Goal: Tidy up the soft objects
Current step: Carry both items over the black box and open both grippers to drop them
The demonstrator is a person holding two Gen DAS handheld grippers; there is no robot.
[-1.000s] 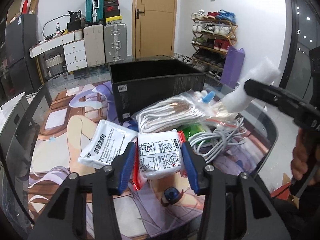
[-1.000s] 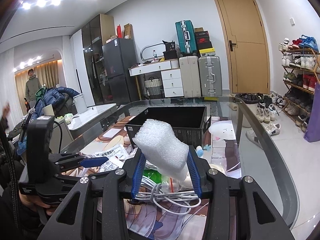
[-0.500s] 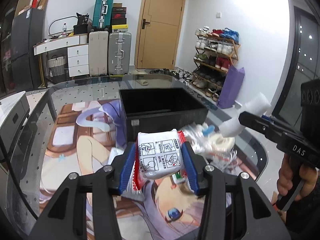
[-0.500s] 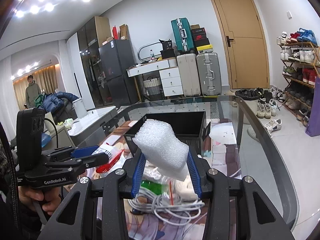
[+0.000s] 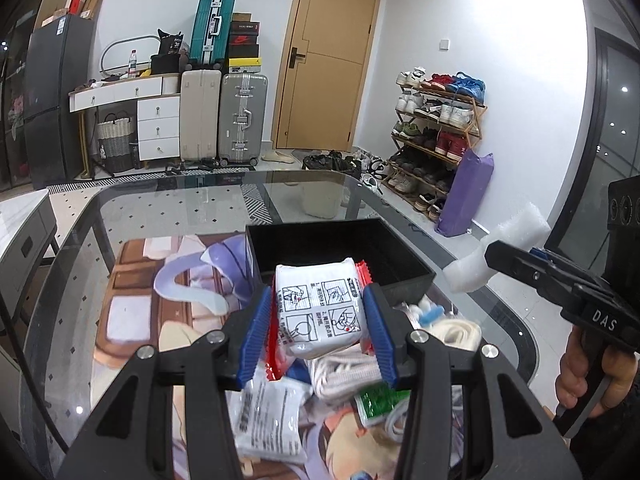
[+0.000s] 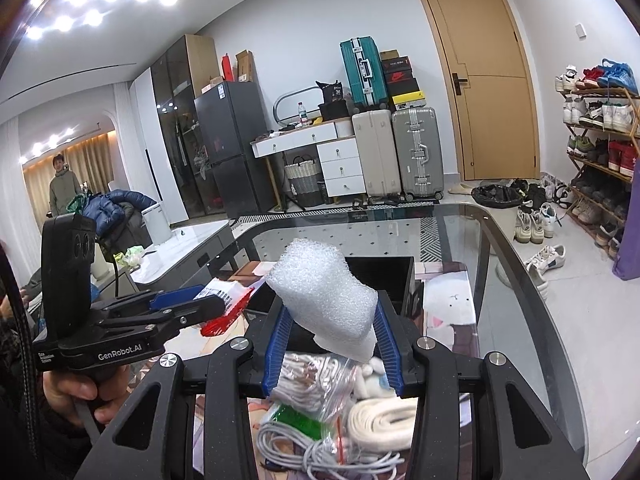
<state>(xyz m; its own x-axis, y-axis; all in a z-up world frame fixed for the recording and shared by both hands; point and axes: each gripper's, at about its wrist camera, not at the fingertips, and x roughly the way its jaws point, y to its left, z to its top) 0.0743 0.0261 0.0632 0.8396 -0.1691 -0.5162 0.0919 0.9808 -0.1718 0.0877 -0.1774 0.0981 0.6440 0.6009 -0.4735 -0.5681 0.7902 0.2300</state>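
My left gripper [image 5: 318,320] is shut on a white soft packet with red edges [image 5: 320,312] and holds it in the air just before the black box [image 5: 340,252]. My right gripper [image 6: 332,332] is shut on a white foam block [image 6: 320,292], raised above the pile and to the right of the box [image 6: 380,276]. The foam block also shows in the left wrist view [image 5: 496,252], and the left gripper with its packet [image 6: 224,304] in the right wrist view.
On the glass table [image 5: 160,208] with a printed mat lie a white packet [image 5: 272,420], a bag of white cord [image 6: 316,380], a green packet [image 6: 296,420], a grey cable [image 6: 316,452] and a cloth roll [image 6: 384,416]. A person [image 6: 64,188] stands far left.
My left gripper has lifted the packet off the table and carried it forward to the box. My right gripper has risen a little with the foam block.
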